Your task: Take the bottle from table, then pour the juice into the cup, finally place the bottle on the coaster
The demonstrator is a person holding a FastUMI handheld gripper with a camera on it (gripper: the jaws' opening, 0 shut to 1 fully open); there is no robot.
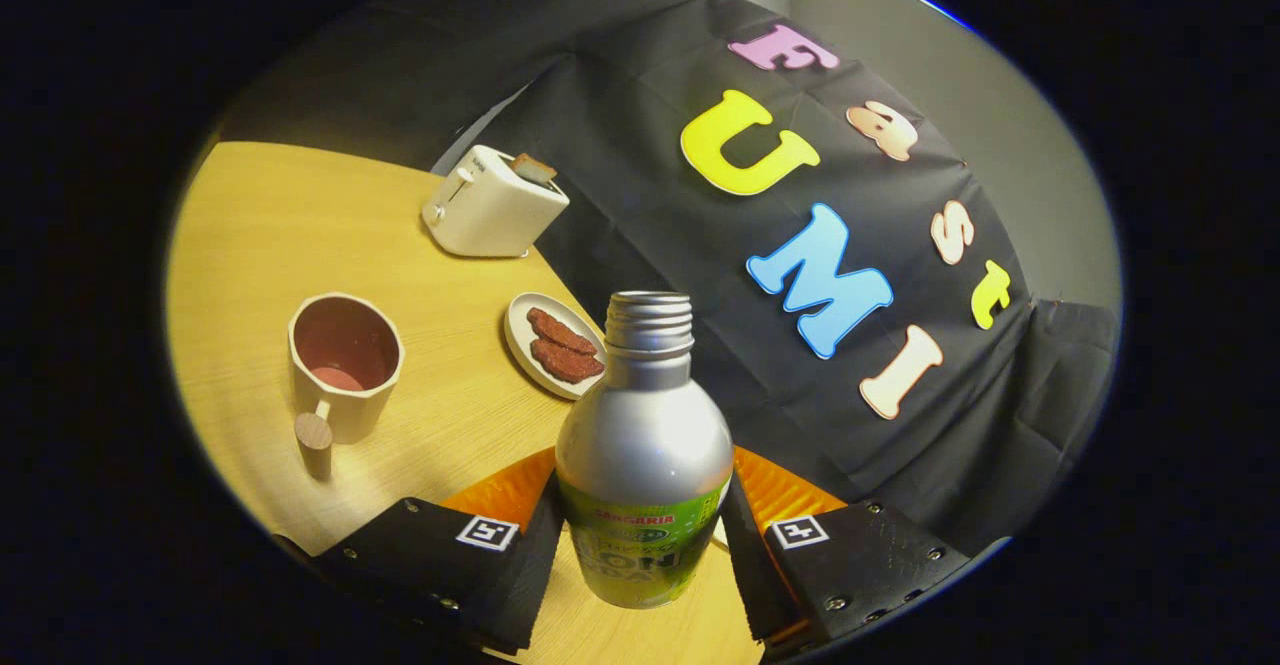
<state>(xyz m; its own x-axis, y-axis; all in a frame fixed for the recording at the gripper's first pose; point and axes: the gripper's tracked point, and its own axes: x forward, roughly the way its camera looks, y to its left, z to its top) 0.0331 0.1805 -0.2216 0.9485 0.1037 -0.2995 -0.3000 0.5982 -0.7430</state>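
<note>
Bottle (645,445) sits upright between the fingers of the gripper (640,545), both of which clamp on its labelled lower body; its threaded mouth is uncapped. The tilted horizon suggests the bottle is carried above the table (240,215). An orange object – probably the coaster (510,490) – shows just behind the fingers. The cup (345,365) stands well apart beyond the left finger, a plate (520,335) of dark slices and a toaster (490,207) farther off. Judged step: transport to the cup. Keep the mouth up until it is over the rim – then tilt slowly.
</note>
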